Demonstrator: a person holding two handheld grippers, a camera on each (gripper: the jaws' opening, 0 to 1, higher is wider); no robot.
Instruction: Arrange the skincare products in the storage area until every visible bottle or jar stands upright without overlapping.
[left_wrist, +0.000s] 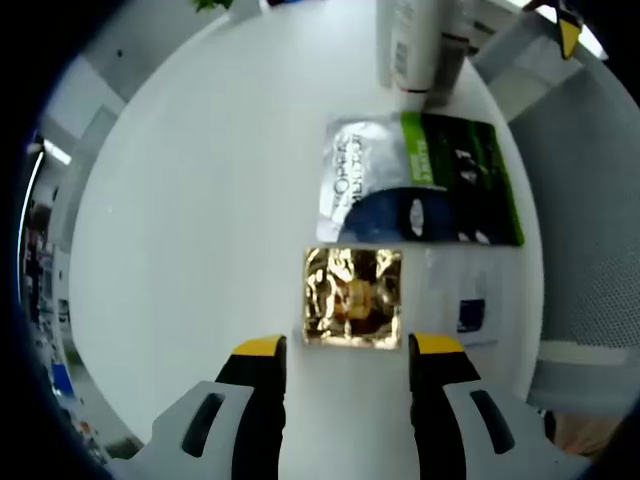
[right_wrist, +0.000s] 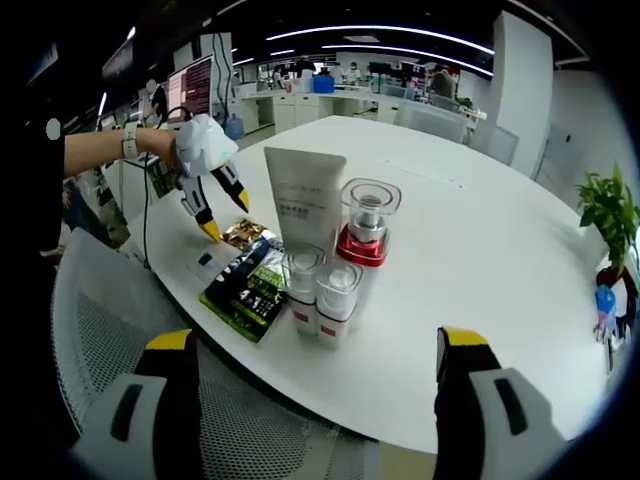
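White round tabletop (right_wrist: 480, 260) carries the whole set. Landmark: the white tube (right_wrist: 303, 198), standing upright near the table's near edge.

- Just beside the tube — a clear-capped bottle with red collar (right_wrist: 367, 228), upright. In front of the tube, two small pump bottles (right_wrist: 322, 292), upright, touching or nearly touching each other; cannot tell which.
- Lying flat beside the tube's base: a green-and-black sachet (left_wrist: 420, 178) and, next beyond it, a gold foil sachet (left_wrist: 352, 297). A pale flat packet (left_wrist: 462, 300) lies beside the gold one, under the green sachet's edge.

Left hand-held gripper (left_wrist: 346, 352): jaws wide apart, holding nothing, yellow tips poised at either side of the gold foil sachet's near edge. In the right gripper view it hangs above the sachets, tips pointing down, held by a person's hand (right_wrist: 200, 140).

Right hand-held gripper (right_wrist: 315, 345): jaws wide apart, nothing held, well back from the tube, off the table edge over a mesh chair (right_wrist: 110, 310).

Judgement: bottles and tube already stand; the step in hand looks like dealing with the flat sachets, gold one first. Next move calls for lowering the left jaws to the tabletop and closing on the thin foil edge — little thickness to grip, so slipping is likely.
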